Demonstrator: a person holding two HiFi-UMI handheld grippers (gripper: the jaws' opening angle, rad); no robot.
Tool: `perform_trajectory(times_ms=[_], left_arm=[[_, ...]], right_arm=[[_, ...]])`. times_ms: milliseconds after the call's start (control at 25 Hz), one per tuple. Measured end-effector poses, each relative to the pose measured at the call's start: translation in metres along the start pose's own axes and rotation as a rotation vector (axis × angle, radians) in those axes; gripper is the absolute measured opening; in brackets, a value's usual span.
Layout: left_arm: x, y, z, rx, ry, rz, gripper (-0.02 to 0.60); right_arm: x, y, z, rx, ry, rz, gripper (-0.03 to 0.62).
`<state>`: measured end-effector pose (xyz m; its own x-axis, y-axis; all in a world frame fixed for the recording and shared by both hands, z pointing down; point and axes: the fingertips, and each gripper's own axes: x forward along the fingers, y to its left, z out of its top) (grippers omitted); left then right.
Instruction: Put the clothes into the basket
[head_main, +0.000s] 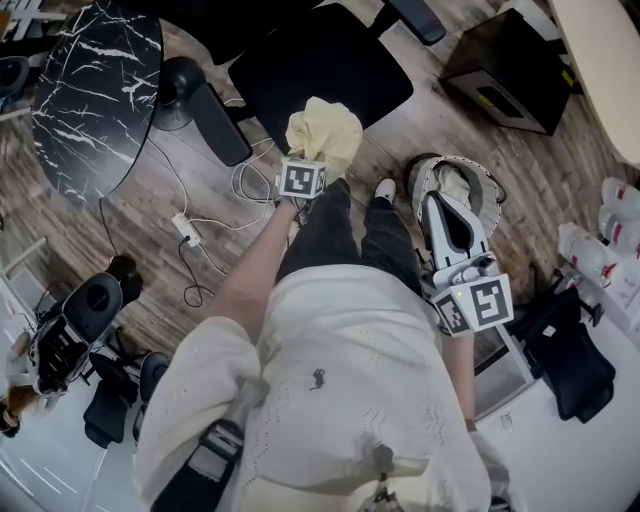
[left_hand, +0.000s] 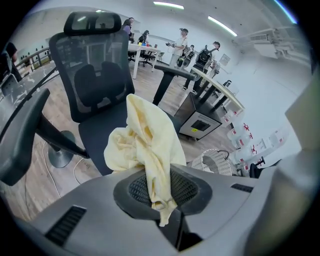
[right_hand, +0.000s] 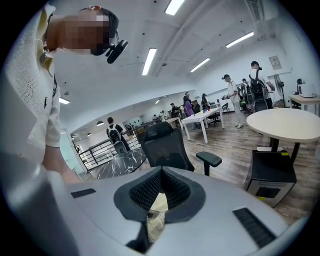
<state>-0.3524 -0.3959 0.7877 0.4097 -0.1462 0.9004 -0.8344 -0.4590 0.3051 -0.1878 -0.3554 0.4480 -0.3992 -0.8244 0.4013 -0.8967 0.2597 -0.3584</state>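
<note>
Head view, wood floor (head_main: 420, 125), black chair (head_main: 320, 60), basket (head_main: 487, 187)

No readable text, label or number anywhere.

At the head view's right, the right gripper (head_main: 446, 207) hides much of the basket (head_main: 488, 190); the pale scrap (right_hand: 155, 210) behind its jaws is unidentifiable.
</note>
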Motion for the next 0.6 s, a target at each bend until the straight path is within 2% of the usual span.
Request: perform_trajectory(times_ms=[240,600], left_arm=[[-0.035,-0.008,0.012,-0.001,-0.049,-0.005,0.07],[-0.089,-0.025,0.048,0.046,-0.162,-0.037,0.069]], right_arm=[[-0.009,0.004,0.004,0.003,-0.012,-0.013,0.009],[-0.022,0.009,0.016,-0.006,-0.047,-0.042,0.009]])
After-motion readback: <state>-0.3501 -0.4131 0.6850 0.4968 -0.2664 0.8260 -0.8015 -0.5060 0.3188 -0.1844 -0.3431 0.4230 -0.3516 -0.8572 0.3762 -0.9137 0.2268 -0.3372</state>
